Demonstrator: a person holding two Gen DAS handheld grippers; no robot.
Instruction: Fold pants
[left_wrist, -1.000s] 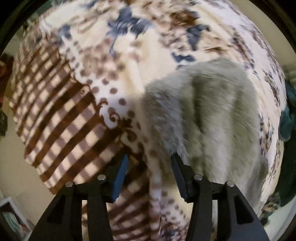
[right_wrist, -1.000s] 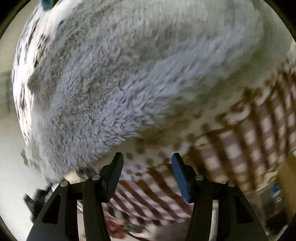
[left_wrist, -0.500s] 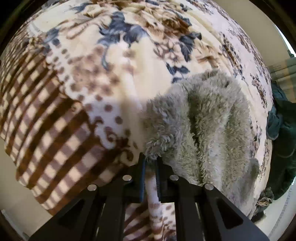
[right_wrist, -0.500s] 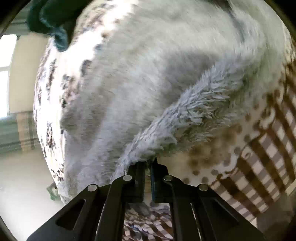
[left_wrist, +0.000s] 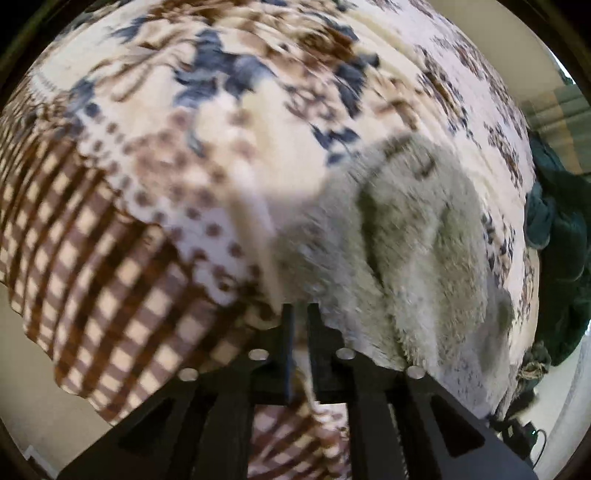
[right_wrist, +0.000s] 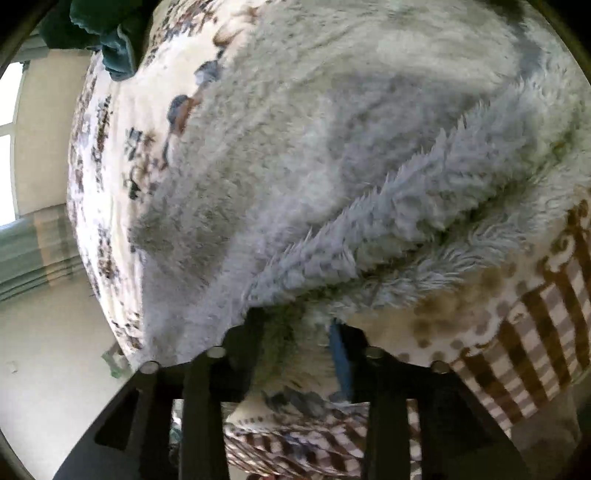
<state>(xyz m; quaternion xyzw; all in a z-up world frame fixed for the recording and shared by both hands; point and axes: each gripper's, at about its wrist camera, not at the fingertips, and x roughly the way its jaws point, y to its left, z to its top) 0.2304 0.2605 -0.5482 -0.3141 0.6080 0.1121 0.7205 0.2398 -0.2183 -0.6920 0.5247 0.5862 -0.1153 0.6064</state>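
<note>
Grey fleece pants lie bunched on a patterned blanket. My left gripper points steeply down at their near left edge. Its jaws stand a narrow slit apart, just starting to open, and still pinch the pants' edge and a pale fold. In the right wrist view the pants fill most of the picture, with a thick folded hem running across. My right gripper is opening. Fleece sits loosely between its fingers, and the blue pad stands off the fabric.
The cream, brown and blue blanket covers a bed. A dark green cloth is heaped at the bed's far edge. Pale floor lies beyond the bed's side, with a striped curtain by a window.
Both grippers went from wide apart to closed on the pants' edge. The left still pinches it. The right has since spread its jaws again and risen a little.
</note>
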